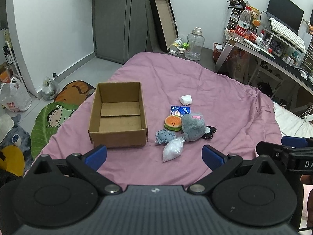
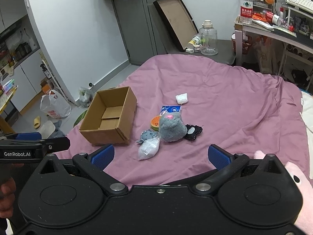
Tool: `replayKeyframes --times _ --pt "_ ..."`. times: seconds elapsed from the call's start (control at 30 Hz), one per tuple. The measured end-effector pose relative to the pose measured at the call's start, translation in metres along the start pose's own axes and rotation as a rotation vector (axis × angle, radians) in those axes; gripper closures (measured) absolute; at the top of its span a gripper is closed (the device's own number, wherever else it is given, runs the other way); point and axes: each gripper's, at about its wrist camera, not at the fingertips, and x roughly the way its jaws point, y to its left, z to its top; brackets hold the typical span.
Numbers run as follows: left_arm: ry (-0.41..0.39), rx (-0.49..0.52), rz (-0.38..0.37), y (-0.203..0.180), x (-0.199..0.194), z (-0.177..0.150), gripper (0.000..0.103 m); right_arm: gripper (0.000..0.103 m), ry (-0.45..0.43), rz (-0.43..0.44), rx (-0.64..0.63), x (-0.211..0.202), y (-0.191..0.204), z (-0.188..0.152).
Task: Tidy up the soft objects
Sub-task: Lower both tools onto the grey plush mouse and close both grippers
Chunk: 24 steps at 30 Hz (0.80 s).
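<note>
A pink-sheeted bed [image 1: 195, 82] carries everything. At its left stands an open cardboard box [image 1: 118, 115], upright and with nothing visible inside. Just right of the box lies a cluster of soft things: a small blue-grey plush [image 1: 163, 136] nearest the box, a clear bag of white stuffing [image 1: 173, 150] touching it on the near side, an orange burger toy [image 1: 172, 123] behind them, and a blue packet [image 1: 180, 111] behind the burger. A larger grey plush with a pink patch [image 1: 193, 126] leans against the burger's right side, and a black piece of fabric [image 1: 210, 132] pokes out from beside it on the right. A white wad [image 1: 185, 99] sits apart, farther back.

The left gripper [image 1: 154, 156] hovers over the near edge of the bed, its jaws spread wide and holding nothing. The right gripper [image 2: 160, 155] hangs just beside it, jaws likewise wide apart and empty. At the far right of the right wrist view, a pink plush [image 2: 297, 178] lies against the gripper body.
</note>
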Motion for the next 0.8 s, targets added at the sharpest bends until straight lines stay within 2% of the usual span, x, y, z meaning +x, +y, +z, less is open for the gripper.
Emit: replayKeyframes --times 0.27,0.67,0.8 --pt "0.026 -0.015 0.002 -0.001 0.024 0.010 0.001 0.000 0.024 0.001 0.016 0.021 -0.012 0.004" --pt "0.053 -0.043 -0.018 -0.005 0.063 0.021 0.001 0.001 0.040 0.022 0.109 0.058 -0.043 0.012" --pt "0.045 -0.055 -0.026 -0.009 0.077 0.025 0.003 0.010 0.043 0.039 0.132 0.072 -0.051 0.014"
